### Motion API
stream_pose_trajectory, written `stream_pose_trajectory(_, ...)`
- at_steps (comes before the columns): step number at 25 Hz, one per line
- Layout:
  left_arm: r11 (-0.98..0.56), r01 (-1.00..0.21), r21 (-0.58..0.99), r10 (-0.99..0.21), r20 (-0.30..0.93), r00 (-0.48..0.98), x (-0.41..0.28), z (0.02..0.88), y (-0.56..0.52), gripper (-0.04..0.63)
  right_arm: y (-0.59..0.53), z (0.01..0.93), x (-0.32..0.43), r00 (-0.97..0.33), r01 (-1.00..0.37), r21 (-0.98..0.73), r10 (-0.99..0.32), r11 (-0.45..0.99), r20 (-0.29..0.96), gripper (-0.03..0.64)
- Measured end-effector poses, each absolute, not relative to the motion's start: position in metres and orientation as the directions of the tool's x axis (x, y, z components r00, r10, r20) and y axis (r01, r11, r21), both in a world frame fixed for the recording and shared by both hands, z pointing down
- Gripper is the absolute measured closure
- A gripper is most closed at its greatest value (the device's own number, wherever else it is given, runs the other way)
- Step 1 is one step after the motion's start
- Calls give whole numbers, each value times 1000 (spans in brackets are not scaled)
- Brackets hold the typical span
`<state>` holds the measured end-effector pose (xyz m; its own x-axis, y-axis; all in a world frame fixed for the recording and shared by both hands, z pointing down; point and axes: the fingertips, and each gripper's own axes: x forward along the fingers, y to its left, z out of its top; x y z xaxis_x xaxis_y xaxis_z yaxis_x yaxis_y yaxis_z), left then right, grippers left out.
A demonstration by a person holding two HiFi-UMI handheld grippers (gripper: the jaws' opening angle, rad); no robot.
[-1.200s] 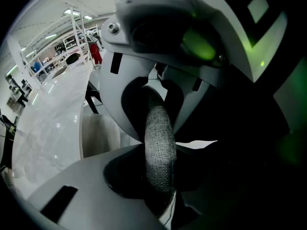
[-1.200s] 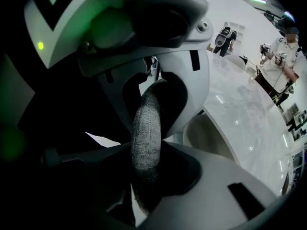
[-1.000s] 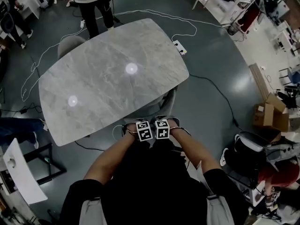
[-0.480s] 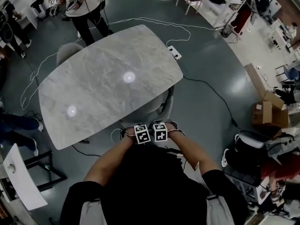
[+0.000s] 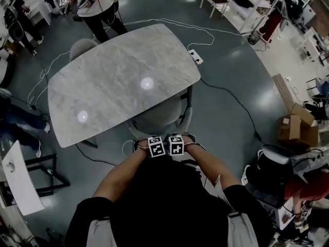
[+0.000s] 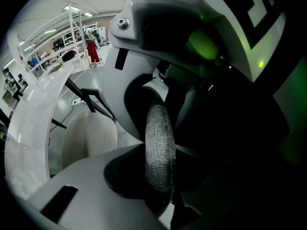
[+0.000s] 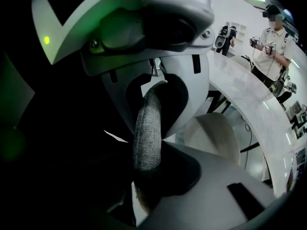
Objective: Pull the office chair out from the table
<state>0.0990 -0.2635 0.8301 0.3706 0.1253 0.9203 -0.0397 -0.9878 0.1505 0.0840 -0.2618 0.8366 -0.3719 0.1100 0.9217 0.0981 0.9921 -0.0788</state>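
Note:
The office chair's grey seat (image 5: 157, 118) sticks out from under the marble table (image 5: 113, 81) towards me. Its backrest's top edge is a woven grey rim (image 6: 159, 138), (image 7: 146, 123). My left gripper (image 5: 156, 140) and right gripper (image 5: 177, 139) sit side by side on that rim, each shut on it, with the rim running between the jaws. In the left gripper view the gripper (image 6: 160, 164) pinches the fabric, with the pale seat (image 6: 88, 133) beyond it. The right gripper (image 7: 146, 155) shows the same hold, with the seat (image 7: 213, 133) and the table edge (image 7: 254, 99) ahead.
A second grey chair (image 5: 82, 48) stands at the table's far side, near a standing person (image 5: 97, 4). Cables and a power strip (image 5: 197, 57) lie on the floor. Cardboard boxes (image 5: 295, 127) and a black chair (image 5: 272, 169) are at the right, a white stand (image 5: 18, 189) at the left.
Both grippers have come back towards me with the backrest. The chair has slid further out, and more of its seat shows beyond the table edge.

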Motion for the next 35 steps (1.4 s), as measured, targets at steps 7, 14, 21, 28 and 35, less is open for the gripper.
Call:
stream_pose_trajectory(7,-987,-43,154,128,922,366,106,832,-224,482,-222,838,91,-375,100,-73,106,992,921,517)
stream_pose_trajectory(14,-987,-58,151,119,921,370,113,830,-196,483,-195,837,98,-369,115,-73,111,991,923,517)
stream_pose_trajectory(21,-987,-48,153,126,924,361,111,832,-175,483,-173,838,97,-372,94,-80,110,992,922,517)
stream_pose_trajectory(28,-981,-16,191,173,917,359,105,834,-143,480,-143,838,90,-374,56,-115,128,992,919,514)
stream_pose_trajectory(35,-983,26,179,177,918,354,93,833,-108,480,-108,838,76,-387,13,-120,116,993,915,512)
